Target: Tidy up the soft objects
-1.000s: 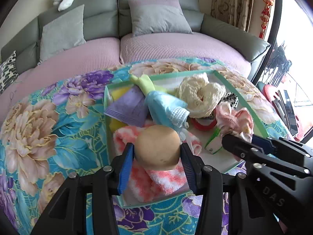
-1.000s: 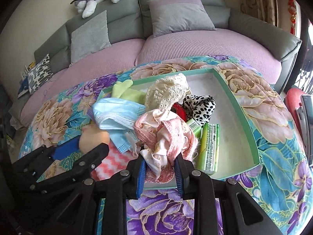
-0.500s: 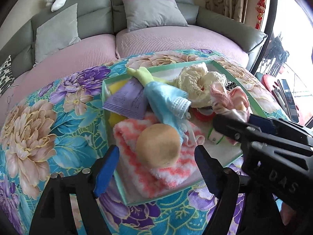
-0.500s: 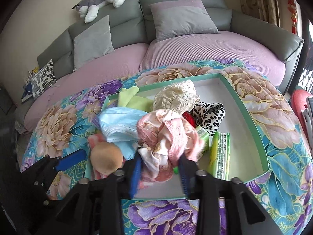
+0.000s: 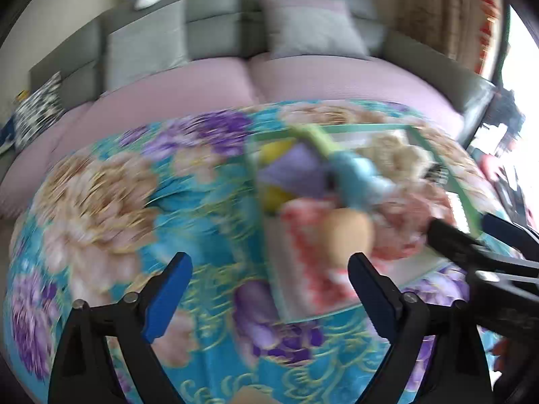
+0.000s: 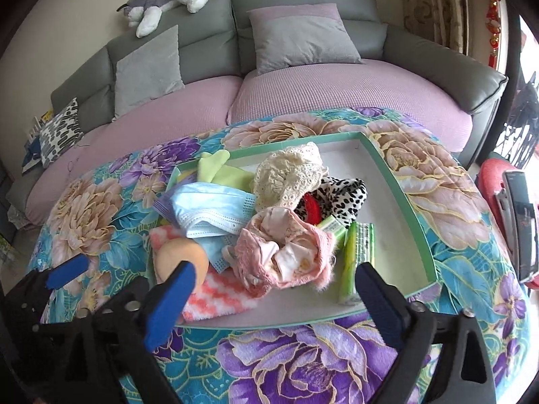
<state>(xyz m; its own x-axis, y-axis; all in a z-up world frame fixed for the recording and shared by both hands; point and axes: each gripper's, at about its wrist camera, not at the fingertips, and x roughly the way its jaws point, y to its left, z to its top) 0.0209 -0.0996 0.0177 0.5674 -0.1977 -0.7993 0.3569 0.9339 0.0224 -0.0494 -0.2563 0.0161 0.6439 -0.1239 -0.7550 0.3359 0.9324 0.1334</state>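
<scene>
The pink lace cloth (image 6: 286, 252) lies crumpled at the near edge of the green-rimmed tray (image 6: 417, 222), on top of the heap of soft things and touching the blue face mask (image 6: 209, 212) beside it. The right gripper (image 6: 273, 289) has just been opening; its jaws now stand spread wide on either side of the cloth, the blue pads clear of it, holding nothing. The tan sponge ball (image 6: 178, 262) rests on the pink-and-white zigzag towel (image 6: 219, 296) at the tray's near left corner. The left gripper (image 5: 269, 282), in a blurred view, has also just been opening and is spread wide over the floral blanket (image 5: 101, 208), empty, with the ball (image 5: 350, 235) off by its right finger. In the tray I count one cream crocheted piece (image 6: 289, 178), one leopard-print cloth (image 6: 343, 195), one yellow-green cloth (image 6: 215, 171) and two green tissue packs (image 6: 357, 252).
</scene>
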